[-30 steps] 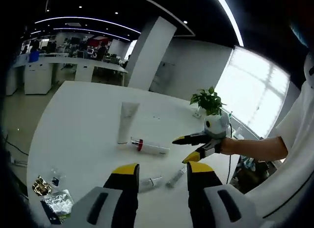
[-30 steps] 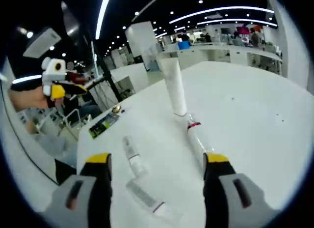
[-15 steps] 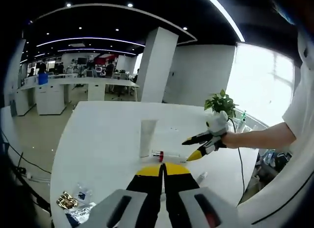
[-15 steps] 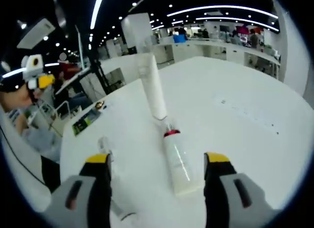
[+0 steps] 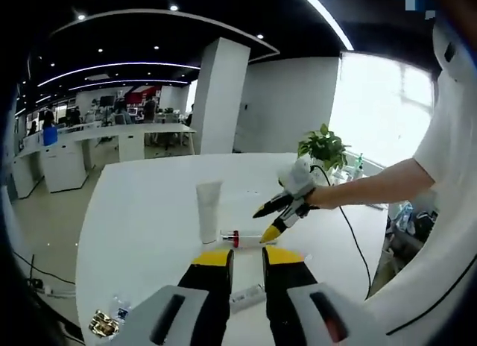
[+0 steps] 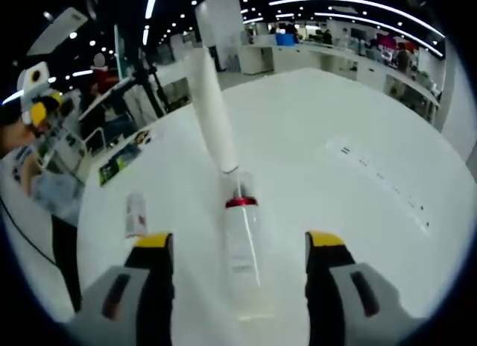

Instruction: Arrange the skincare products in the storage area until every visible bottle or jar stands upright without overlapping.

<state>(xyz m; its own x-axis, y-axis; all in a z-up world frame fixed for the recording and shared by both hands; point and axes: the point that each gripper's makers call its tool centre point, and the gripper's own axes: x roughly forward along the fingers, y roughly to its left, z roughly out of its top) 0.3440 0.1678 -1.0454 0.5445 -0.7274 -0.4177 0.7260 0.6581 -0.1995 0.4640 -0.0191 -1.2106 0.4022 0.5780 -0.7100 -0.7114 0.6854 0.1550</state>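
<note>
A white tube [image 5: 208, 210] lies flat on the round white table [image 5: 141, 212], with a clear bottle with a red collar [image 5: 246, 236] lying at its cap end. My right gripper [image 5: 270, 221] hovers open just over that bottle. In the right gripper view the same clear bottle [image 6: 242, 249] lies lengthways between the wide-open jaws of my right gripper [image 6: 239, 241], and the white tube [image 6: 211, 115] stretches away beyond it. A small bottle [image 6: 135, 214] lies to the left. My left gripper [image 5: 247, 258] is held above the table, open by a narrow gap and empty, with another small bottle [image 5: 246, 295] on the table below it.
Foil packets [image 5: 104, 324] lie near the table's edge, and they show as packets [image 6: 123, 163] in the right gripper view. A potted plant [image 5: 322, 146] stands at the far side. A person's sleeve and arm [image 5: 387, 182] reach in from the right. Office desks lie beyond the table.
My left gripper went from open to shut and now stands slightly open. My right gripper moved down toward the red-collared bottle, which now lies between its jaws.
</note>
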